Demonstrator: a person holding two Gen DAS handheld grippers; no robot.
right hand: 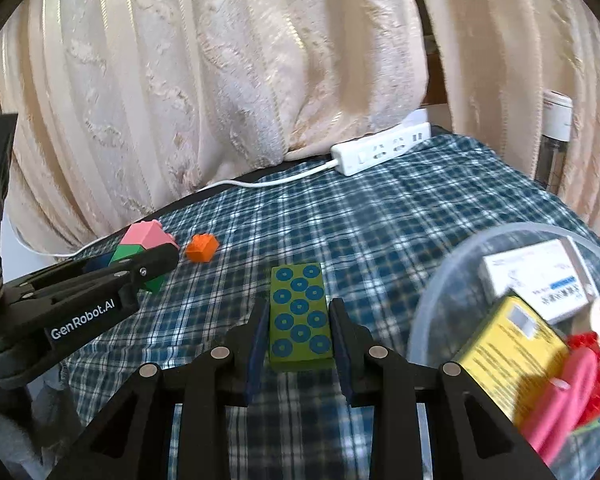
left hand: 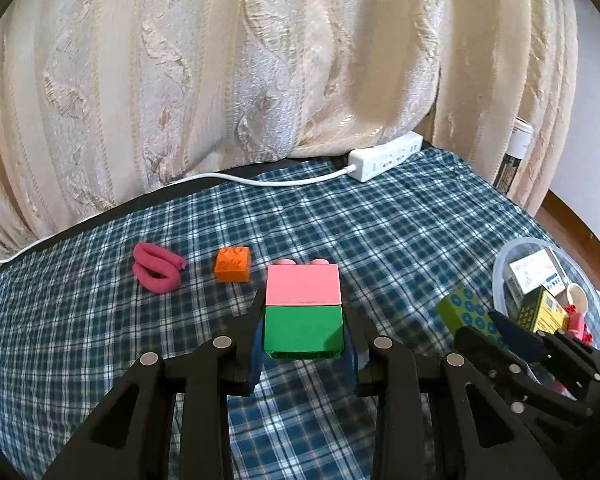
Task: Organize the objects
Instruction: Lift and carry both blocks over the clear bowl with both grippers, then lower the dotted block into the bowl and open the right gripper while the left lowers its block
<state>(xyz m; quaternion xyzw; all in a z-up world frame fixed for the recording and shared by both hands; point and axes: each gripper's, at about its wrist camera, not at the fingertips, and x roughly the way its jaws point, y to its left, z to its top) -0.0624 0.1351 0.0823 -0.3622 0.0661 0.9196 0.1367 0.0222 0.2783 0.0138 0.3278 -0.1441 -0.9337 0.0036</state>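
My left gripper is shut on a pink-and-green brick stack, held above the plaid cloth; the stack also shows in the right wrist view. My right gripper is shut on a green block with blue dots, which also shows in the left wrist view. An orange brick and a pink hair tie lie on the cloth at the left. A clear bowl at the right holds a white box, a yellow box and pink and red items.
A white power strip with its cable lies at the cloth's far edge under a cream curtain. A bottle stands behind the curtain at far right. The plaid cloth covers the surface.
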